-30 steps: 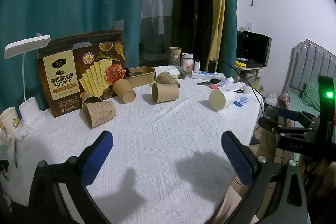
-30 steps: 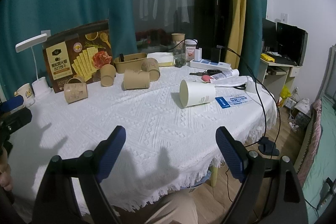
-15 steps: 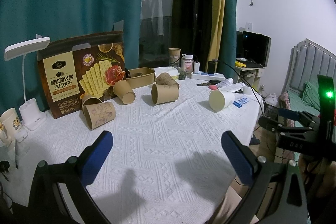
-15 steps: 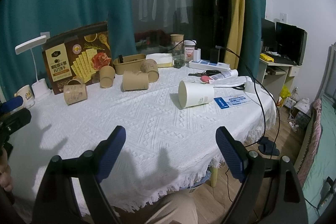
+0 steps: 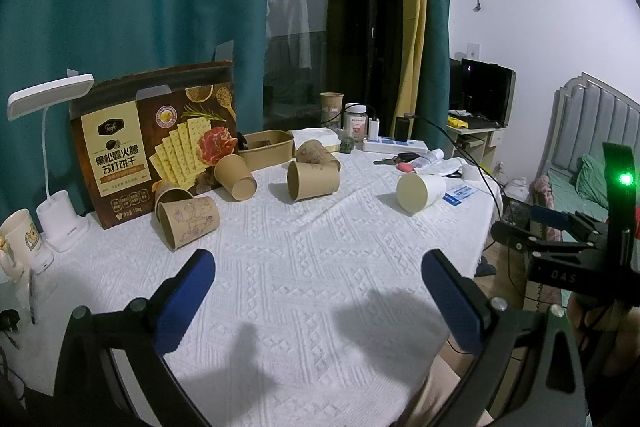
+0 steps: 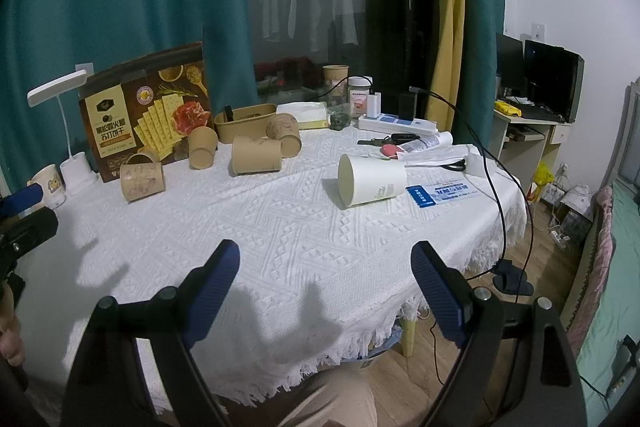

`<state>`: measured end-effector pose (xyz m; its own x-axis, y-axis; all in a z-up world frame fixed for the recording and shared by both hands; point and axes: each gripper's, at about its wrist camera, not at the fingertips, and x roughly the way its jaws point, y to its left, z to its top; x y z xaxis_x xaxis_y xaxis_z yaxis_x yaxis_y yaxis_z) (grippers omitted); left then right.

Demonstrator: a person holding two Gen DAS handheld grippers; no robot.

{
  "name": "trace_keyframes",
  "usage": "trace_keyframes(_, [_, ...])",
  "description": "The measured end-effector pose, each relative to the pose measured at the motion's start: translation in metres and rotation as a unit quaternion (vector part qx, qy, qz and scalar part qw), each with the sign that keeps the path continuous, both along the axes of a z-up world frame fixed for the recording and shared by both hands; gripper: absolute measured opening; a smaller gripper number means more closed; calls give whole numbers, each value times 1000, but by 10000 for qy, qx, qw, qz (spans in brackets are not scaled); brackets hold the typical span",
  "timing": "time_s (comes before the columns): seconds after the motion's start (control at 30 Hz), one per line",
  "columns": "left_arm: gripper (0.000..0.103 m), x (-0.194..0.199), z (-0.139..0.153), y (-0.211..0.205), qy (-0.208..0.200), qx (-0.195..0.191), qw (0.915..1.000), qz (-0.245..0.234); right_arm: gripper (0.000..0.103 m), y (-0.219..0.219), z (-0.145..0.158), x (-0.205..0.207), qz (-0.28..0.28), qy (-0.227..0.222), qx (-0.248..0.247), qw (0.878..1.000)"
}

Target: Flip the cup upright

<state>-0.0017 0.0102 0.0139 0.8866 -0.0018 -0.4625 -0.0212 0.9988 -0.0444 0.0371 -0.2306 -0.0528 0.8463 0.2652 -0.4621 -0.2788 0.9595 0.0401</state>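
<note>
A white paper cup (image 6: 372, 180) lies on its side on the white tablecloth, mouth toward me; it also shows in the left wrist view (image 5: 420, 190). Several brown paper cups lie on their sides further back, among them one plain cup (image 5: 313, 179) and one printed cup (image 5: 188, 221). My left gripper (image 5: 318, 301) is open and empty above the near part of the table. My right gripper (image 6: 326, 293) is open and empty near the table's front edge, well short of the white cup.
A cracker box (image 5: 154, 143), a white desk lamp (image 5: 50, 155) and a mug (image 5: 20, 245) stand at the left. A brown tray (image 6: 245, 122), power strip (image 6: 396, 123), cables, keys and papers lie at the back right. The table edge (image 6: 460, 267) drops off on the right.
Both views have shifted slightly; the grippers stay open and empty. The cups have not moved.
</note>
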Motion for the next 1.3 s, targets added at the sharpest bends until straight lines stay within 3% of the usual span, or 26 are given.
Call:
trace_keyframes(0.8, [103, 2, 5, 1, 0, 12, 10000, -4, 86, -1, 1, 4, 1, 4, 24, 10000])
trace_keyframes(1.07, [103, 24, -2, 9, 476, -138, 9986, -161, 86, 3, -8, 33, -37, 183, 32, 9998])
trace_keyframes(1.3, [103, 77, -23, 11, 843, 313, 9950, -425, 86, -8, -33, 80, -259, 434, 1, 9987])
